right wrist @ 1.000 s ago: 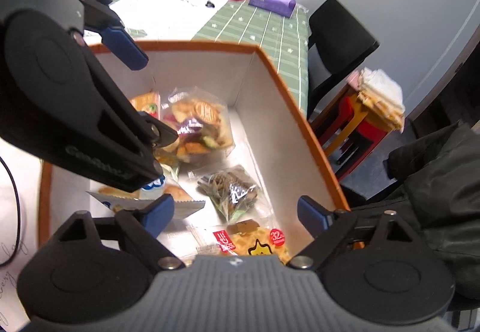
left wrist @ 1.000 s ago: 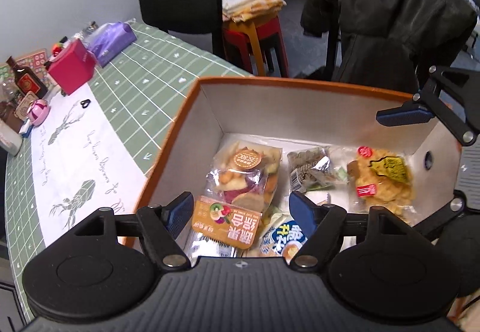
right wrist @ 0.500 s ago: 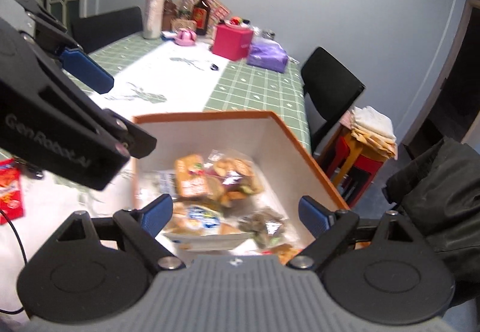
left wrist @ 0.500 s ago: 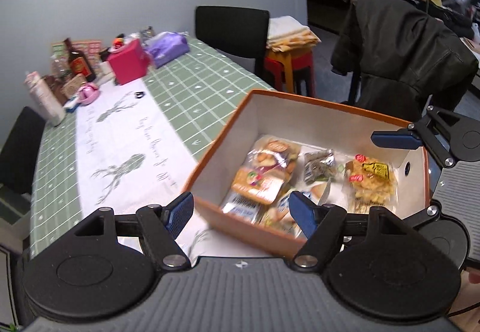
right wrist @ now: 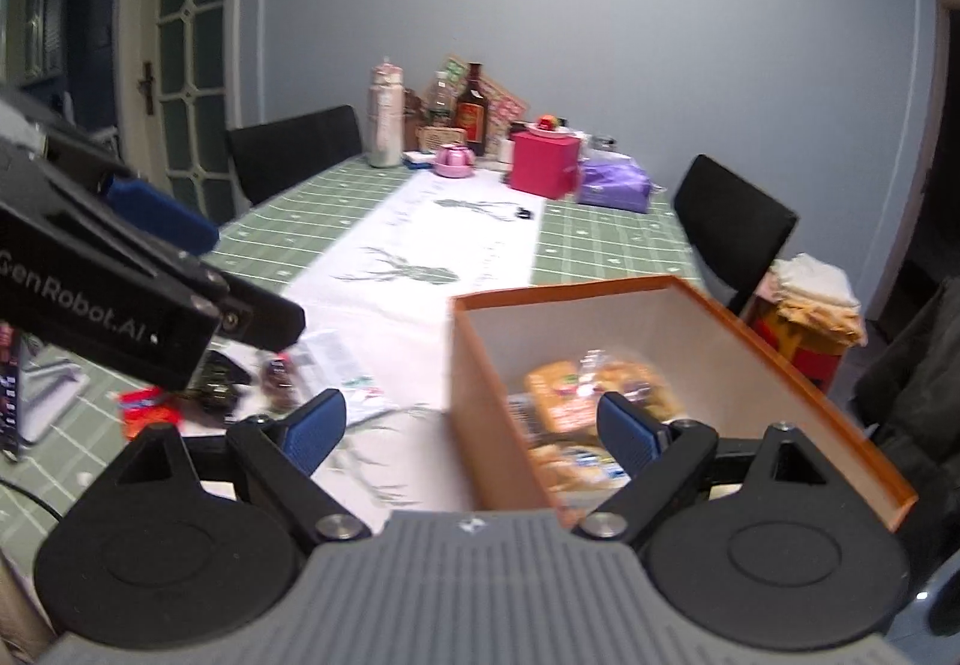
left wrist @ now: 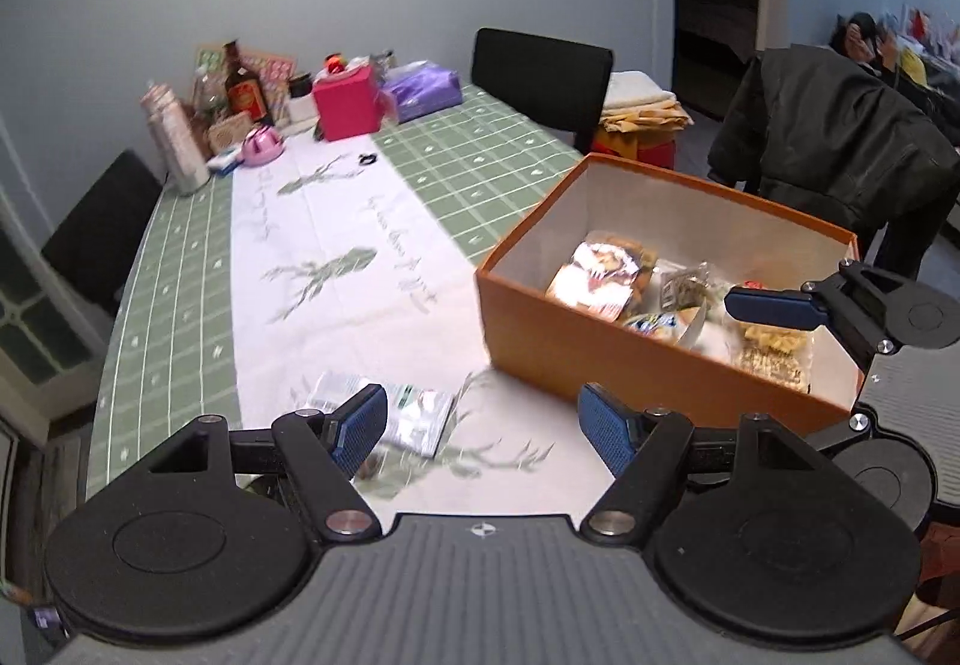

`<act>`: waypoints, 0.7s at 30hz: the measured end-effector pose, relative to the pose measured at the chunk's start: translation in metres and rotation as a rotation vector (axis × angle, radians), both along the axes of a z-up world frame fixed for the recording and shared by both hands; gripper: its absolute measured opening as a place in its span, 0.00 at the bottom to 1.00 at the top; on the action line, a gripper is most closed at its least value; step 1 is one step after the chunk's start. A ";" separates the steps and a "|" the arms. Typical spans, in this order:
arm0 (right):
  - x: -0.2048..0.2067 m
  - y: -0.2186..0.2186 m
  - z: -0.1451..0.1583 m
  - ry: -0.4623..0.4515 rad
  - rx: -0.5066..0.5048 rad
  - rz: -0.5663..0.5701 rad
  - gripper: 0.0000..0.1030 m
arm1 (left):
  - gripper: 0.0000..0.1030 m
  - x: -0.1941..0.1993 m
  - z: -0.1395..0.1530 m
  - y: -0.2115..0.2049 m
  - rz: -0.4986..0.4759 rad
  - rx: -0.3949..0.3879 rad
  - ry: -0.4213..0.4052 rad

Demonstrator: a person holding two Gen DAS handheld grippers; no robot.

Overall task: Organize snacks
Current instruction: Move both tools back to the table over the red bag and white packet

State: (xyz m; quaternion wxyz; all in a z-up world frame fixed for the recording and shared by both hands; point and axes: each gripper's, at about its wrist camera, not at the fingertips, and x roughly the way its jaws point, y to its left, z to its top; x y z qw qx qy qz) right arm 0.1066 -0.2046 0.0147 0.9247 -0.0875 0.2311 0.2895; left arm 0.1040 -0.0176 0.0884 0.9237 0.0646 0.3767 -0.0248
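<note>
An orange box (left wrist: 600, 359) with white inside walls stands on the table and holds several snack packets (left wrist: 606, 275); it also shows in the right wrist view (right wrist: 498, 395). My left gripper (left wrist: 483, 422) is open and empty, above the table left of the box. A white snack packet (left wrist: 414, 413) lies on the table runner just beyond its left finger. My right gripper (right wrist: 471, 425) is open and empty, over the box's near left wall. More packets, one white (right wrist: 342, 371) and one red (right wrist: 147, 410), lie on the table left of the box.
A pink box (left wrist: 348, 104), a purple pack (left wrist: 423, 92), bottles (left wrist: 243, 86) and a tall can (left wrist: 174, 140) crowd the table's far end. Black chairs (left wrist: 540, 77) stand around the table. A dark jacket (left wrist: 834, 137) hangs behind the box, near a red stool with folded cloth (left wrist: 639, 107).
Both grippers have pulled up and back out of the box, to the left. The table and the loose packets left of the box have come into view.
</note>
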 end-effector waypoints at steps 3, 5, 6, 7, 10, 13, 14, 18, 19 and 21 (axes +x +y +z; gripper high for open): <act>-0.013 0.015 -0.013 -0.011 -0.009 0.019 0.84 | 0.83 -0.009 -0.011 0.019 0.050 -0.024 0.004; -0.018 0.023 -0.023 -0.005 -0.014 0.027 0.81 | 0.83 -0.014 -0.020 0.031 0.078 -0.035 0.004; -0.020 0.027 -0.029 0.000 -0.017 0.032 0.79 | 0.83 -0.016 -0.026 0.036 0.087 -0.035 0.004; -0.022 0.030 -0.034 0.007 -0.020 0.033 0.79 | 0.83 -0.018 -0.032 0.042 0.096 -0.033 0.005; -0.020 0.039 -0.052 0.041 -0.042 0.036 0.77 | 0.83 -0.025 -0.054 0.054 0.131 -0.015 0.028; -0.019 0.045 -0.069 0.082 -0.065 0.035 0.76 | 0.83 -0.028 -0.073 0.065 0.158 -0.014 0.063; -0.020 0.046 -0.075 0.099 -0.072 0.033 0.76 | 0.82 -0.028 -0.078 0.070 0.167 -0.023 0.078; -0.016 0.054 -0.095 0.158 -0.103 0.036 0.76 | 0.82 -0.030 -0.095 0.086 0.205 -0.069 0.115; -0.016 0.055 -0.099 0.166 -0.109 0.038 0.74 | 0.82 -0.032 -0.099 0.089 0.211 -0.077 0.119; -0.015 0.058 -0.104 0.177 -0.120 0.040 0.73 | 0.82 -0.032 -0.104 0.093 0.222 -0.092 0.124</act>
